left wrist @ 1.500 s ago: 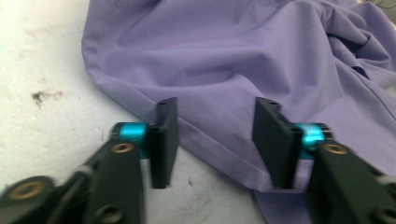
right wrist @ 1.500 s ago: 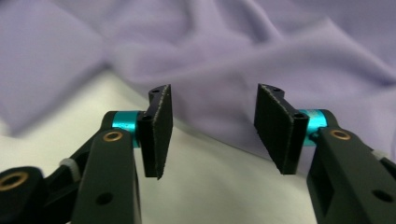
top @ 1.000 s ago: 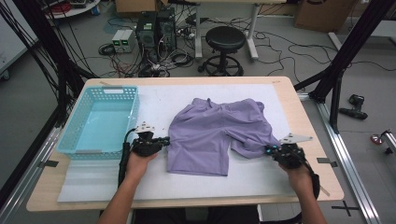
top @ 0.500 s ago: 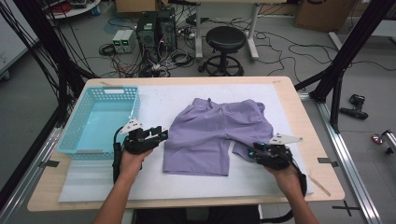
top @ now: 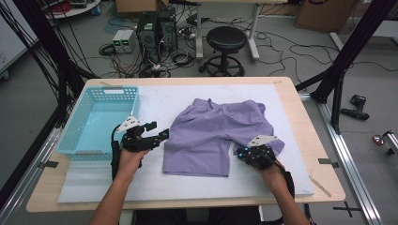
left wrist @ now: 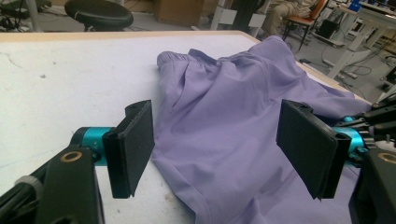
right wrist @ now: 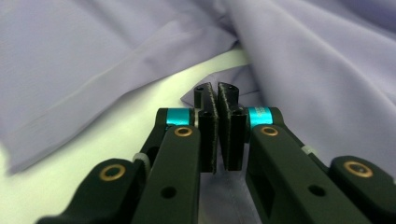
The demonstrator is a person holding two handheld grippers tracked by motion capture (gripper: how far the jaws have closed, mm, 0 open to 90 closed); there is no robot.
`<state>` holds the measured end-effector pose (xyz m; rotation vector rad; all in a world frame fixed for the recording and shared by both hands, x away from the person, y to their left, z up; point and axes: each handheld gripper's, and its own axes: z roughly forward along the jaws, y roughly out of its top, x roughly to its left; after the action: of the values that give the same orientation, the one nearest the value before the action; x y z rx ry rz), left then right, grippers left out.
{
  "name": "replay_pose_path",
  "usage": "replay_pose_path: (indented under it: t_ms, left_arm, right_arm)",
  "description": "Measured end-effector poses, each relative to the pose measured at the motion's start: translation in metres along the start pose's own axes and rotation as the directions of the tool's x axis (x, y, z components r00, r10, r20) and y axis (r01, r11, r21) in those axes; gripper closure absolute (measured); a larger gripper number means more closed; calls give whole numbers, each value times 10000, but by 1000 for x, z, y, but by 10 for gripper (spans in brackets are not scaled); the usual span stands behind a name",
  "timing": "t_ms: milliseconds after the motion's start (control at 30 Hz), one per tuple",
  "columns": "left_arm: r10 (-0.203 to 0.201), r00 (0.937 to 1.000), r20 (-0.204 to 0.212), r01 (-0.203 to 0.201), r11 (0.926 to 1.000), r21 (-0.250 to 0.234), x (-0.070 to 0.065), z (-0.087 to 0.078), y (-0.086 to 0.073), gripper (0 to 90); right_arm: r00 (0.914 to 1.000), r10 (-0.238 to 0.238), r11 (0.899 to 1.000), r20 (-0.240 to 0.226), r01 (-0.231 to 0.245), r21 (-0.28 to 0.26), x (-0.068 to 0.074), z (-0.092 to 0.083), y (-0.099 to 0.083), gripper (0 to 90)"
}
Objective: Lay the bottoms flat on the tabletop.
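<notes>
Bare mat (top: 197,185) is running along the near edge betw. both hands, free to cross. Shorts (top: 213,133) are taking up the mat's middle, w/ open strips lying behind and to the right of them. Basket (top: 75,129) is walling off the left side (rim standing high), sitting just beside the left gripper (top: 157,131). Right gripper (top: 244,154) is crowding the shorts' near right corner.

1 purple shorts (top: 213,136), 1 blue basket (top: 75,136), 2 grippers, 1 stool (top: 226,40)
</notes>
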<state>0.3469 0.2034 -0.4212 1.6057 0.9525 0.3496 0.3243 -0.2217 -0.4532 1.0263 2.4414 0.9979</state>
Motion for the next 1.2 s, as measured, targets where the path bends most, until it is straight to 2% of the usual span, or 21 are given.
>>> replay_pose_path:
  t_ms: [67,133,167,367,400,467,533,567,600,633,667,700,800,833,867,1000,1033,1067,1100,1133,1200]
  left_arm:
    - [11,10000,-71,-11,10000,6,1,-2,1,281]
    - [8,10000,-86,-8,10000,15,1,-3,1,283]
    - [45,10000,-63,-45,10000,24,1,-4,1,292]
    - [171,9999,19,-171,9998,70,-3,-2,1,337]
    - [175,9998,-1,-175,9998,64,-3,-2,1,337]
    - [152,9999,-34,-152,9998,87,-2,-3,0,337]
    - [127,9999,-61,-127,9999,79,-2,-3,0,337]
    - [117,9999,-54,-117,9999,86,-2,-2,0,337]
    - [133,9999,-29,-133,9998,116,-2,-2,0,337]
    - [137,9999,-15,-137,9998,129,-2,-2,0,337]
    - [130,9999,-14,-130,9998,139,-2,-1,-1,337]
    - [146,9999,7,-146,9998,146,-2,0,-1,337]
    - [117,9999,-1,-117,9997,206,-2,2,-2,337]
    - [92,10000,12,-93,9997,228,-2,2,-2,337]
    - [78,10000,19,-78,9997,212,-2,2,-2,337]
    - [88,10000,30,-89,9996,270,-3,3,-4,338]
    - [81,10000,32,-82,9996,258,-3,3,-4,339]
    - [45,10000,20,-46,9997,225,-3,3,-4,341]
    - [30,10000,18,-30,9998,203,-3,2,-4,341]
    - [28,10000,13,-28,9997,222,-3,2,-4,342]
    - [48,10000,33,-49,9997,227,-3,0,-5,348]
  right_arm:
    - [9984,-121,9997,-555,132,185,1,-5,-1,883]
    - [9916,-356,9990,-1244,385,208,5,-11,-8,883]
    - [9895,-416,9988,-1382,447,195,5,-12,-9,883]
    - [9592,-659,9975,-2749,702,57,11,-30,-22,874]
    - [9587,-774,9970,-2736,772,-115,13,-34,-24,836]
    - [9609,-619,9971,-2698,479,-584,10,-42,-26,742]
    - [9751,-54,9897,-2218,-266,-1408,-3,-60,-29,703]
    - [9828,393,9799,-1802,-732,-1856,-13,-70,-33,703]
    - [9905,886,9704,-1052,-1096,-2151,-24,-79,-38,702]
    - [9891,1467,9642,-98,-1452,-2219,-34,-86,-44,703]
    - [9772,1963,9627,809,-1764,-2052,-42,-91,-51,703]
    - [9542,2426,9619,1752,-2130,-1715,-51,-94,-61,704]
    - [9224,2980,9530,2455,-2726,-1326,-62,-93,-79,678]
    - [9203,3088,9501,2403,-2865,-1234,-64,-90,-81,657]
    - [9269,3229,9454,1912,-3063,-1118,-65,-85,-81,627]
    - [9545,2882,9547,764,-2803,-995,-53,-65,-68,541]
    - [9602,2648,9635,889,-2598,-643,-48,-59,-63,561]
    - [9652,2224,9748,1378,-2181,-459,-42,-55,-59,682]
    - [9694,1987,9801,1439,-1964,-302,-40,-53,-55,832]
    - [9738,1792,9838,1398,-1784,-183,-38,-51,-52,887]
    - [9736,1773,9837,1435,-1798,47,-39,-50,-45,898]
